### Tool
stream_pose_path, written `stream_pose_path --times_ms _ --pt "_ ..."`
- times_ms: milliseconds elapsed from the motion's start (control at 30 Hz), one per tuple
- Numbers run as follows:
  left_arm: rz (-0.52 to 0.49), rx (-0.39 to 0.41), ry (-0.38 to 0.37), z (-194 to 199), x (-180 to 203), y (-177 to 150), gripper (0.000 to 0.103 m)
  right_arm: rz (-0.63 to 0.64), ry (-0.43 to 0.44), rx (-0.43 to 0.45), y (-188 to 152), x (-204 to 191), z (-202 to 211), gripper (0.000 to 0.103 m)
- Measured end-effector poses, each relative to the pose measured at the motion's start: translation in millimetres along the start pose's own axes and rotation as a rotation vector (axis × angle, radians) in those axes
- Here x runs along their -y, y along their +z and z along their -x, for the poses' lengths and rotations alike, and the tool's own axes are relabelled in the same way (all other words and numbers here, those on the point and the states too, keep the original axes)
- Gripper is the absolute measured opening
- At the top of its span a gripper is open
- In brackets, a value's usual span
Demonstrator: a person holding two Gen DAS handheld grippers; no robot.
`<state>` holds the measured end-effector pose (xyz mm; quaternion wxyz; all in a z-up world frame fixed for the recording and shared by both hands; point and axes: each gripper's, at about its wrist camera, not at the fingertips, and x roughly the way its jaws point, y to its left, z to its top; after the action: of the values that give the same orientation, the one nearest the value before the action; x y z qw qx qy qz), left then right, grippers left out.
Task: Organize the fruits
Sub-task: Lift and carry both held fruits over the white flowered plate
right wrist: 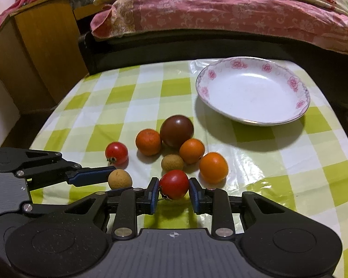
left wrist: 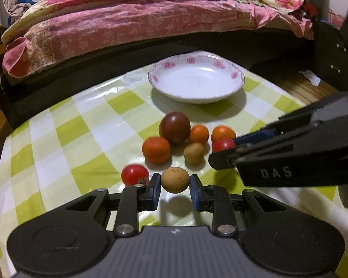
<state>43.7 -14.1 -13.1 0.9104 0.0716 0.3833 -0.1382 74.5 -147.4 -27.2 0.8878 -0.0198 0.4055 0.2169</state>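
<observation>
Green-checked tablecloth [left wrist: 58, 139] before a bed [left wrist: 127, 23], white flowered plate [left wrist: 197, 97] at the far edge, bare, loose fruit clustered mid-cloth between plate and near edge. Left gripper [left wrist: 175, 181] clamped on a tan longan [left wrist: 175, 180], right gripper [right wrist: 172, 186] clamped on a red cherry tomato [right wrist: 174, 184], both at the cluster's near side. Plate straight ahead beyond the cluster, far-right in the right wrist view, so probably a lift over the fruit and forward; round loads, no long axis to mind
</observation>
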Motion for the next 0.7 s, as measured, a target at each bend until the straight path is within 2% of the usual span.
stream_pose_path --times_ms 333,700 --pt "-0.025 0.043 -0.03 -4.7 5.6 30.6 0.034 -0.062 -0.014 0.058 12.5 14.7 13.4 0.025" --pt "-0.049 0.087 -0.027 -31.4 3.0 72.9 0.034 -0.1 -0.092 0.123 43.7 41.7 13.6 0.025"
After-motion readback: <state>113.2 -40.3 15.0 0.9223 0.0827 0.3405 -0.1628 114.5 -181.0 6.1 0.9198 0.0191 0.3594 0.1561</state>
